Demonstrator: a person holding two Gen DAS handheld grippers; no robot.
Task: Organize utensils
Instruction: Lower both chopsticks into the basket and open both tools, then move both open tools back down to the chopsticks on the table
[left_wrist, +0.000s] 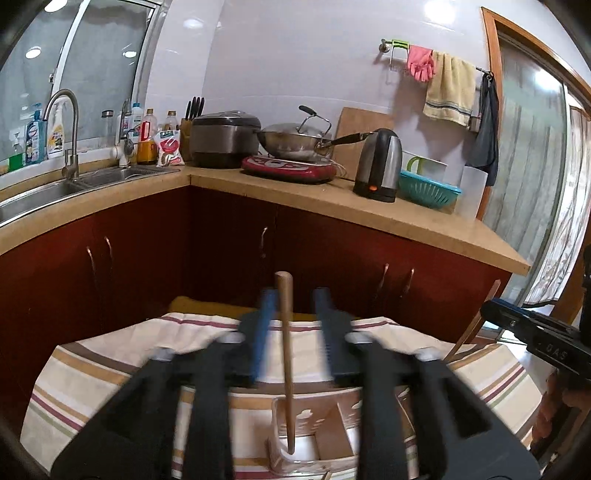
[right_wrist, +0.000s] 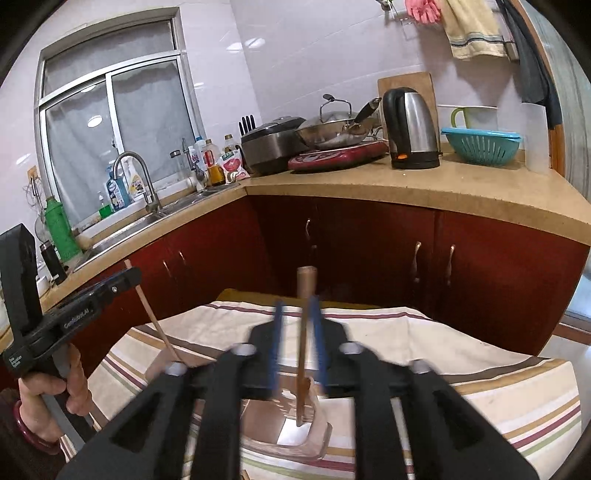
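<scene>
A clear divided utensil holder (left_wrist: 314, 439) stands on the striped tablecloth (left_wrist: 110, 369). A wooden stick (left_wrist: 287, 350) stands upright in the holder's left compartment, between the fingers of my left gripper (left_wrist: 295, 301), which stand apart from it, open. In the right wrist view, a second wooden stick (right_wrist: 303, 350) stands in the holder (right_wrist: 288, 424), its lower end on the bottom. My right gripper (right_wrist: 297, 310) has its blue pads narrowly spaced around this stick. The left gripper (right_wrist: 122, 280) also shows there beside its stick (right_wrist: 155, 317).
Red cabinets (left_wrist: 221, 251) and an L-shaped countertop (left_wrist: 369, 206) lie beyond the table. On it are a sink (left_wrist: 37, 195), bottles, rice cooker (left_wrist: 225, 138), wok (left_wrist: 295, 142), kettle (left_wrist: 378, 166) and teal colander (left_wrist: 428, 188). The table's far edge is close ahead.
</scene>
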